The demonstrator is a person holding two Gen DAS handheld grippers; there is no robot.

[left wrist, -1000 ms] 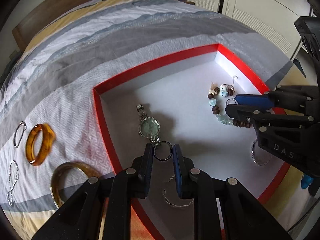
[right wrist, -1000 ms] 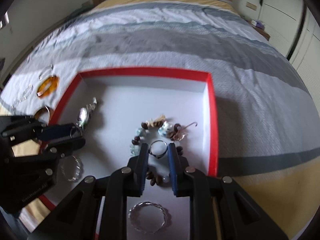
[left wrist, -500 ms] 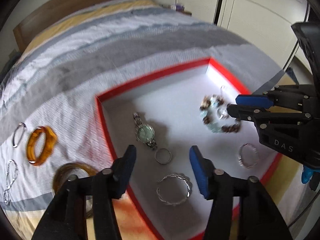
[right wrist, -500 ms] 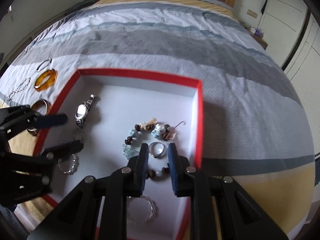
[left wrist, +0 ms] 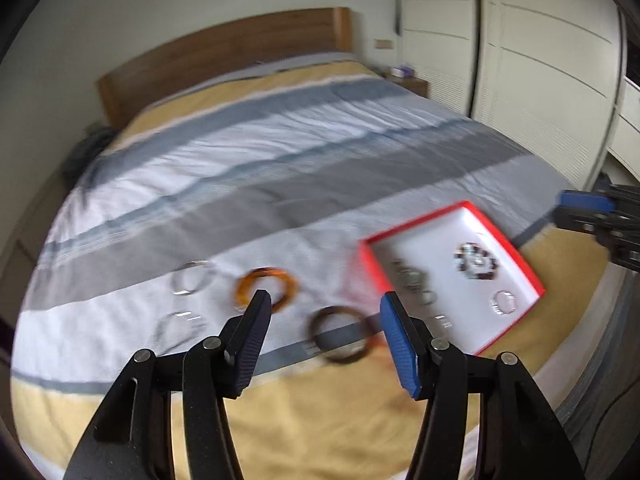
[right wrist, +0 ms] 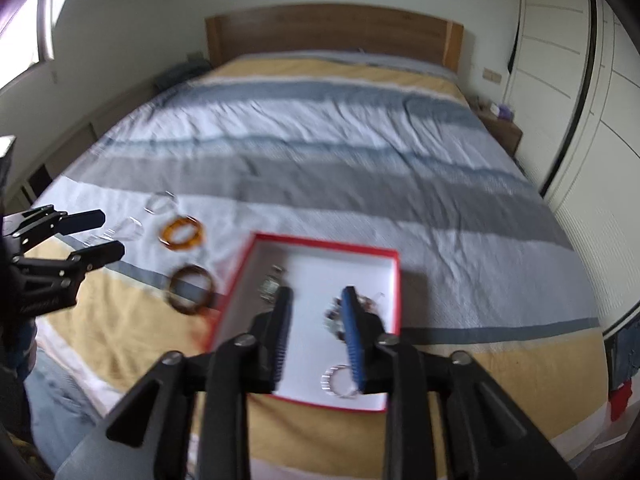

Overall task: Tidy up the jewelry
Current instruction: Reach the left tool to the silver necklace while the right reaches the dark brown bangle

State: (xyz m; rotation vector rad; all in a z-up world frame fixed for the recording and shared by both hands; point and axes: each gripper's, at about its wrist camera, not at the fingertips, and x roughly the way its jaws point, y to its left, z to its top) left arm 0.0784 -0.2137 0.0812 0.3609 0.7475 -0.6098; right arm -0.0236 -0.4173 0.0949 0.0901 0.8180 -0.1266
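A white box with a red rim [left wrist: 416, 232] [right wrist: 328, 246] lies on the striped bedspread. It holds a watch [left wrist: 410, 278], a bead bracelet [left wrist: 476, 266], a small ring [left wrist: 428, 297] and a silver bracelet [right wrist: 340, 380]. Left of the box lie an amber bangle [left wrist: 266, 290] [right wrist: 182, 233], a dark brown bangle [left wrist: 340, 334] [right wrist: 192, 289] and thin silver bangles [left wrist: 192, 282]. My left gripper [left wrist: 326, 320] [right wrist: 108, 232] hangs high above the bangles, jaws opening and empty. My right gripper [right wrist: 316, 320] [left wrist: 560, 208] hangs high over the box, jaws opening and empty.
The bed has a wooden headboard [right wrist: 332, 32] at the far end. White wardrobe doors [left wrist: 520, 80] and a small nightstand [right wrist: 500, 128] stand to the right. The bed's near edge [right wrist: 280, 432] runs just beneath both grippers.
Both grippers rose and drew back from the box. The left let go of the small ring, the right opened off the ring inside the bead bracelet. The left view swung toward the bangles.
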